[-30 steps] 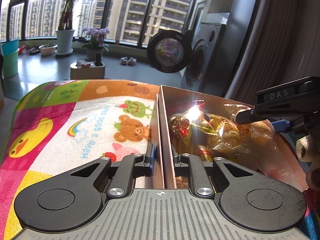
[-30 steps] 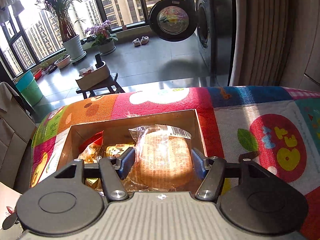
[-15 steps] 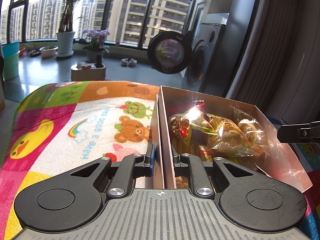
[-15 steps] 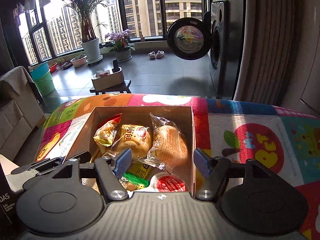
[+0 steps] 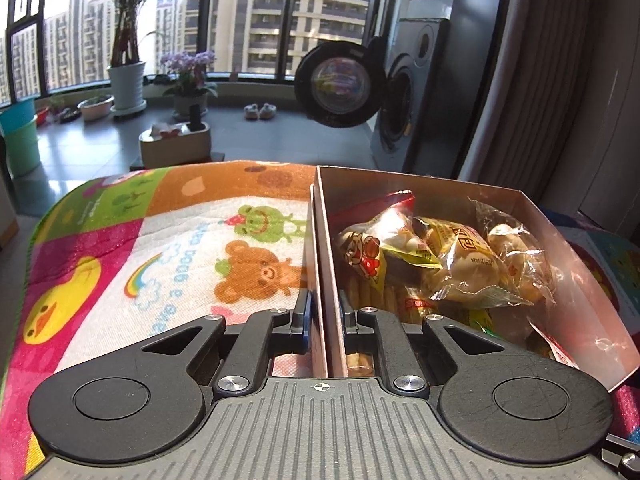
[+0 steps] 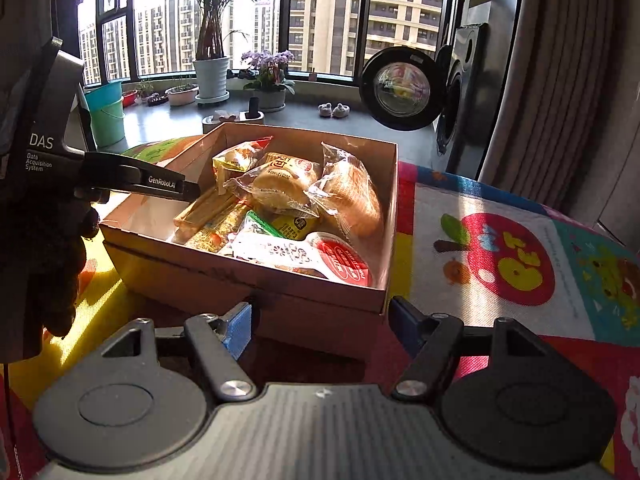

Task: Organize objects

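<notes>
While left hand-held gripper (image 5: 323, 322) clamps the cardboard box (image 6: 352, 312) side wall, right hand-held gripper (image 6: 320, 326) hangs agape, empty, just before its near wall.

My left wrist camera sits low and very close, looking along the left wall of the cardboard box (image 5: 324, 280), which runs straight up the middle of its picture, with the play mat (image 5: 160, 248) to one side. My right wrist camera stands farther back and higher, facing the box (image 6: 256, 280) from its near side and looking down into it. Both face the windows (image 5: 256, 20) and the open washing machine (image 6: 404, 88). Both share the box, its snack packets (image 6: 280, 196) and the mat.
</notes>
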A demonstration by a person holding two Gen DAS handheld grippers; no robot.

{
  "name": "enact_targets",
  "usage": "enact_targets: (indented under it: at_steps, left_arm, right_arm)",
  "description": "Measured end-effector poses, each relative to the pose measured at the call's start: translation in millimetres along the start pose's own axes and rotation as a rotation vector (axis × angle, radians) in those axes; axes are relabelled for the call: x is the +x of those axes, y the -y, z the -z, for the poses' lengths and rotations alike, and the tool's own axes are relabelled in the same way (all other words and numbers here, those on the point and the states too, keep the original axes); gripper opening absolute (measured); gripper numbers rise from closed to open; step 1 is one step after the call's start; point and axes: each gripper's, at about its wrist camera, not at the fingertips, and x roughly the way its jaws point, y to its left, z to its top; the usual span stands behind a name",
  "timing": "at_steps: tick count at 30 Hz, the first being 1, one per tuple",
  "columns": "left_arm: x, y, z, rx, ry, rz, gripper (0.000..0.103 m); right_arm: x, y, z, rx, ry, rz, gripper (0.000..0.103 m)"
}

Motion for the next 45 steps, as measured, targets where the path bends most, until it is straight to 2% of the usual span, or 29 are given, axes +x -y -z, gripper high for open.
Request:
enact_targets:
  at_steps: [2, 4, 5, 6, 8, 9, 11, 13, 15, 16, 18, 21, 24, 26, 29, 31, 34, 36, 40, 45]
  left_arm:
    - [12.7, 4.7, -9.8, 0.032, 0.001, -0.003, 0.015]
    - [22.8, 12.6, -14.7, 0.117, 0.014, -0.057, 0.018]
    - [25.6, 15.3, -15.3, 0.158, 0.025, -0.103, 0.028]
    - [27.4, 15.8, -15.3, 0.18, 0.041, -0.156, 0.046]
    - [29.3, 7.5, -16.5, 0.158, 0.061, -0.202, 0.067]
    - [29.6, 2.2, -17.6, 0.139, 0.066, -0.205, 0.072]
    - [31.1, -1.8, -18.8, 0.144, 0.072, -0.213, 0.076]
    - [30.8, -2.1, -20.8, 0.164, 0.069, -0.219, 0.076]
    - [19.1, -4.6, -22.9, 0.134, 0.074, -0.2, 0.076]
    - [8.6, -5.6, -22.2, 0.114, 0.103, -0.191, 0.076]
    - [-24.1, -3.2, -18.0, 0.087, 0.19, -0.174, 0.074]
    - [-79.8, 5.2, -1.9, 0.074, 0.301, -0.162, 0.073]
    - [-135.7, 13.4, 30.7, 0.058, 0.377, -0.143, 0.073]
    - [-159.6, 18.6, 59.4, 0.048, 0.355, -0.089, 0.072]
    - [-168.0, 31.0, 106.2, 0.076, 0.24, -0.009, 0.073]
    - [-162.8, 38.6, 129.4, 0.097, 0.169, -0.01, 0.073]
    - [-154.6, 46.3, 152.0, 0.1, 0.078, 0.01, 0.072]
    - [-147.4, 51.9, 158.4, 0.133, 0.042, -0.027, 0.073]
    - [-143.5, 56.1, 165.2, 0.154, 0.065, -0.075, 0.074]
    - [-144.6, 56.1, 167.3, 0.144, 0.067, -0.088, 0.072]
  right_arm:
    - [10.8, 6.4, -7.1, 0.016, 0.016, 0.02, 0.073]
    - [21.6, 14.6, -13.2, 0.053, 0.021, 0.013, 0.073]
    - [26.4, 17.0, -15.4, 0.062, 0.024, 0.009, 0.073]
    - [29.2, 17.7, -16.6, 0.066, 0.028, 0.012, 0.073]
    - [33.8, 15.9, -16.8, 0.062, 0.043, 0.021, 0.073]
    - [34.5, 14.7, -15.3, 0.06, 0.05, 0.023, 0.073]
    - [33.8, 11.4, -10.0, 0.062, 0.062, 0.032, 0.073]
    - [28.3, 10.5, -5.1, 0.069, 0.072, 0.048, 0.073]
    - [17.7, 13.4, 0.2, 0.08, 0.085, 0.061, 0.076]
    - [9.2, 16.5, 4.4, 0.088, 0.096, 0.067, 0.079]
    - [-8.8, 22.3, 12.1, 0.103, 0.121, 0.081, 0.092]
    - [-37.2, 25.4, 29.5, 0.105, 0.139, 0.099, 0.103]
    - [-60.9, 21.3, 55.2, 0.101, 0.128, 0.11, 0.103]
    - [-69.0, 15.8, 71.3, 0.105, 0.116, 0.119, 0.103]
    - [-74.3, 5.4, 92.4, 0.089, 0.124, 0.146, 0.103]
    - [-73.8, -2.5, 101.2, 0.048, 0.103, 0.168, 0.103]
    - [-75.8, -5.8, 107.0, 0.059, 0.048, 0.126, 0.103]
    - [-70.0, -6.2, 109.2, 0.067, -0.018, 0.104, 0.103]
    - [-68.3, -2.7, 110.9, 0.131, -0.033, 0.109, 0.103]
    - [-69.3, -5.3, 111.1, 0.171, -0.043, 0.148, 0.103]
